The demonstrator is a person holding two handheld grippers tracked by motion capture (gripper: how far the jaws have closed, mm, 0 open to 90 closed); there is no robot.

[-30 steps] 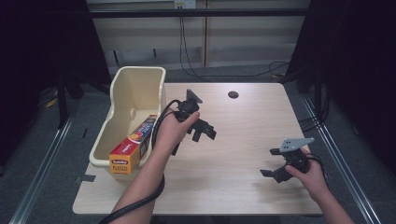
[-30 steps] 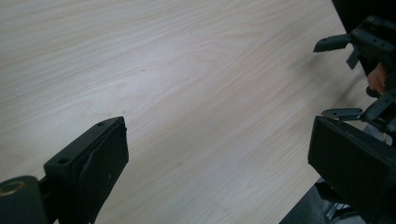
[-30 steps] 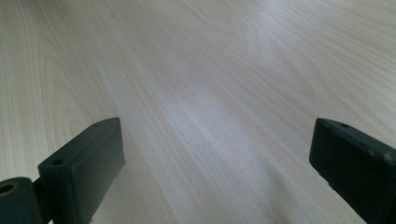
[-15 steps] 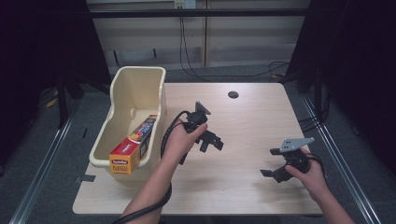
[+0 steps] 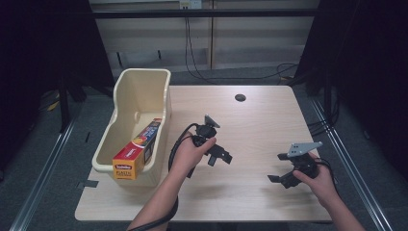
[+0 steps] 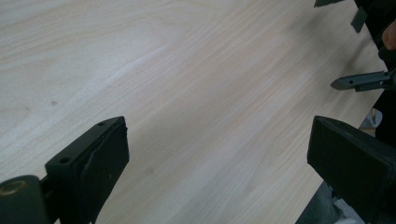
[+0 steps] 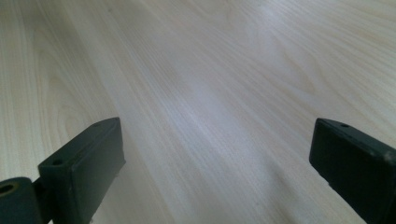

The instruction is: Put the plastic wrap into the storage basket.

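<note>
My left gripper [image 5: 220, 158] hovers over the middle of the light wood table [image 5: 250, 120], held in a hand, its jaws spread wide with nothing between them. In the left gripper view the gripper [image 6: 219, 154] is open over bare wood, and the other gripper's jaw tip [image 6: 359, 81] shows at the right edge. My right gripper [image 5: 280, 180] sits low near the table's front right, open and empty. The right gripper view has that gripper [image 7: 215, 158] open above plain tabletop.
A cream plastic bin [image 5: 144, 91] stands at the table's left edge, with a long orange and dark box [image 5: 137, 149] lying in it. A dark round hole [image 5: 240, 97] marks the table's far side. Cables trail on the floor behind.
My left gripper has moved away from the bin, to the right and toward the front, over the table's middle. The right gripper has stayed put.
</note>
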